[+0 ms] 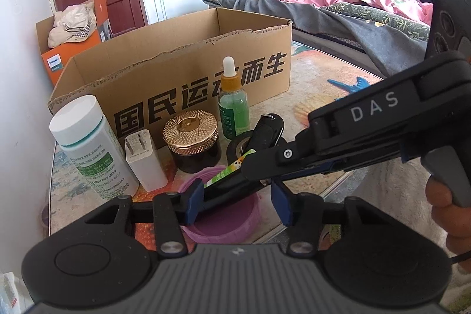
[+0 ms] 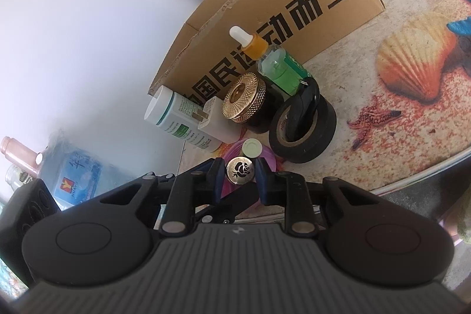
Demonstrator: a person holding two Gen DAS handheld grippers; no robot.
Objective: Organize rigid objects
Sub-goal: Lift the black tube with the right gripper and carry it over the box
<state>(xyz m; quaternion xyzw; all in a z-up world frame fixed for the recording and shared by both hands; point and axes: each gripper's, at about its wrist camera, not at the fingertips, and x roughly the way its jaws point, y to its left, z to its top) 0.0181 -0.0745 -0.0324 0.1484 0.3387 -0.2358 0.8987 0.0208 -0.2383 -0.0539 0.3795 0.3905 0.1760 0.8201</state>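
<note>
The left gripper (image 1: 237,203) has its blue pads apart, one on either side of a purple cup (image 1: 229,225). A sliver of gap shows at the right pad, and whether the left pad touches the rim cannot be told. The right gripper (image 2: 239,175) reaches into this space from the right, fingers angled down into the cup. In its own view its jaws are closed on a round gold cap (image 2: 239,171) stamped with a rose, a pad against each side. Just beyond its tips sits a pale green cap (image 2: 251,147). Farther ahead of both pairs of jaws stand a black tape roll (image 2: 306,137), a green dropper bottle (image 1: 234,108), a gold-lidded jar (image 1: 191,137), a white charger (image 1: 144,164) and a white bottle (image 1: 88,149). Behind this row is an open cardboard box (image 1: 176,72).
</note>
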